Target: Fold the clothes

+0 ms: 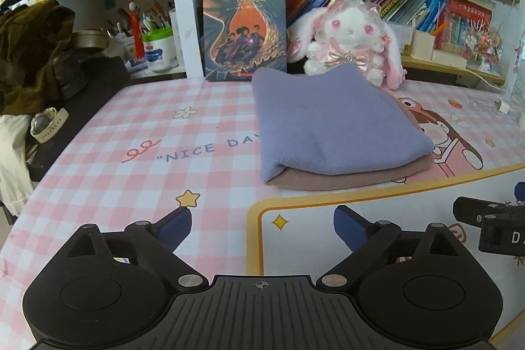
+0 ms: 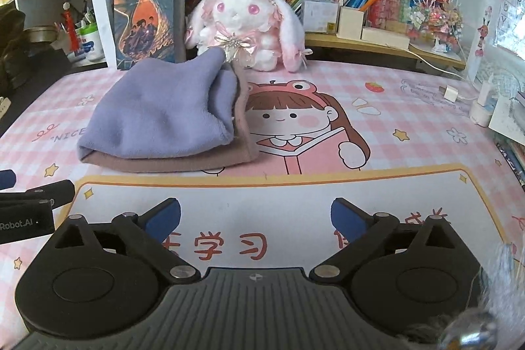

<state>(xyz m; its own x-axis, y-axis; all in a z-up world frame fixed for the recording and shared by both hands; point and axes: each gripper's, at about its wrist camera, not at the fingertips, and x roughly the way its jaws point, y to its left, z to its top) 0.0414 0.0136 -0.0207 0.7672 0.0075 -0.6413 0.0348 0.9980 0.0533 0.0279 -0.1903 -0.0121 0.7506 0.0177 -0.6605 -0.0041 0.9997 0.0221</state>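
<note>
Purple-over-brown folded cloth point(image 1: 331, 133) lies on the pink checked bench point(image 1: 131, 179), just before the plush rabbit point(image 1: 351, 38). My left claw point(image 1: 262, 225) and right claw point(image 2: 256, 215) both gape wide, empty, short of it.

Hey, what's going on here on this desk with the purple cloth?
A person is folding clothes with a hand-held gripper in each hand. The purple cloth, brown on its other side, lies folded over on the pink checked desk mat, in front of a plush bunny and a propped-up book. Neither gripper touches it: the left hand-held gripper and right hand-held gripper both hover on the near side of the cloth, jaws wide open with nothing between them.
</note>
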